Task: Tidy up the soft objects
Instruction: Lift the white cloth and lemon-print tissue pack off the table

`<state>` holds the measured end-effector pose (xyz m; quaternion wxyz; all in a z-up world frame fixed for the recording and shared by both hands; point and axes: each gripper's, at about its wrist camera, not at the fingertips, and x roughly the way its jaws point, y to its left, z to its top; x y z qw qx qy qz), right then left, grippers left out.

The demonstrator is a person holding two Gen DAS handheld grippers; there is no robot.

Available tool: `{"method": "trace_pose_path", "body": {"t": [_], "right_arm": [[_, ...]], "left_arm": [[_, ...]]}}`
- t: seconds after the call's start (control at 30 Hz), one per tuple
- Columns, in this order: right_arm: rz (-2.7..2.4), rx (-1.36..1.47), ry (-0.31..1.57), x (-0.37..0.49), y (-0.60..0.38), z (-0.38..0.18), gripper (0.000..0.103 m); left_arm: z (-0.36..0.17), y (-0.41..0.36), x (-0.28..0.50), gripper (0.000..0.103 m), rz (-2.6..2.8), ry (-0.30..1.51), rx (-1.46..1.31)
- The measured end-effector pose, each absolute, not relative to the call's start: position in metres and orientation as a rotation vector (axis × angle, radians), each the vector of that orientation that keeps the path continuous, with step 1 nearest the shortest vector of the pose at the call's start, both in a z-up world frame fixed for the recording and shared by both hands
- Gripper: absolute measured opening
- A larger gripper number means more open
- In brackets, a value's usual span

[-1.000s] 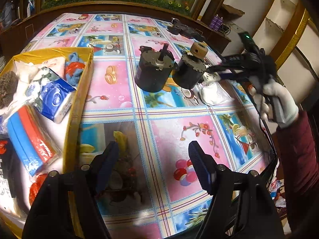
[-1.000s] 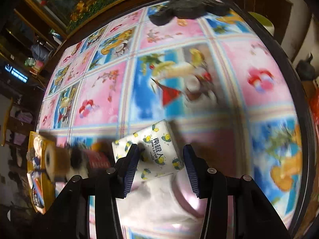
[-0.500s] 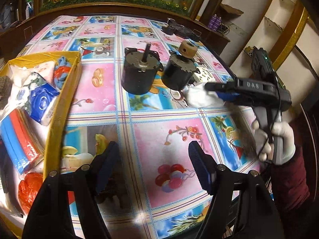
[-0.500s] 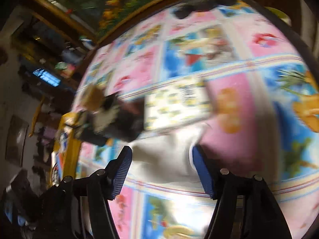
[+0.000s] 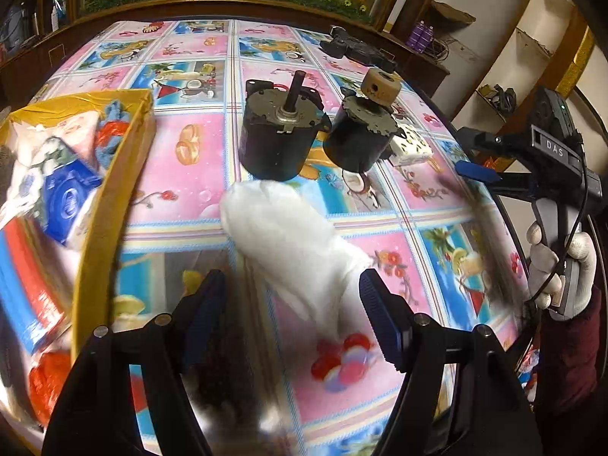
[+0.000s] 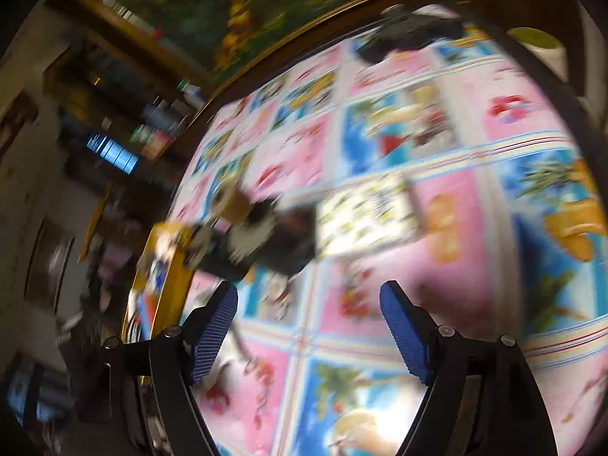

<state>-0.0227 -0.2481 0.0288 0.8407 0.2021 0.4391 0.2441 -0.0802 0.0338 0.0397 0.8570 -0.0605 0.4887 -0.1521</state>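
White and fluffy, the cotton wad (image 5: 288,235) is a blurred, elongated puff over the patterned table (image 5: 182,197), just ahead of the left tongs (image 5: 292,296), whose blue pads (image 5: 380,323) are spread wide with nothing between them. It sits just in front of two dark motors (image 5: 281,140), with the yellow box (image 5: 110,205) of soft packets to the left. Right tongs (image 6: 309,326) gape open too, holding nothing; a tissue pack (image 6: 368,216) lies blurred beyond them.
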Motion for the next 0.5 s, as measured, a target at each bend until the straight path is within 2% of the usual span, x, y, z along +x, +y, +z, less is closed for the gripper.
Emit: {"method": "trace_pose_path", "body": {"t": [0.17,0.3,0.33,0.37,0.4,0.47,0.5], "right_arm": [[0.370,0.426,0.884,-0.001,-0.245,0.030,0.081],[0.276,0.339,0.896,0.030,-0.213,0.031,0.080],[0.262,0.318,0.918,0.040,-0.204,0.029,0.079],[0.257,0.297,0.940,0.047,-0.195,0.027,0.075],[0.259,0.276,0.958,0.051,-0.190,0.025,0.071],[0.277,0.232,1.004,0.054,-0.179,0.024,0.058],[0.289,0.217,1.023,0.052,-0.177,0.026,0.057]], "left_arm": [[0.028,0.018,-0.051,0.072,-0.271,1.040,-0.102],[0.023,0.005,-0.046,0.071,-0.248,1.016,0.020],[0.023,0.004,-0.047,0.068,-0.262,1.017,0.033],[0.024,0.004,-0.049,0.057,-0.276,1.018,0.045],[0.025,0.005,-0.051,0.052,-0.285,1.021,0.058],[0.026,0.010,-0.053,0.049,-0.299,1.034,0.049],[0.026,0.014,-0.054,0.049,-0.298,1.038,0.040]]}}
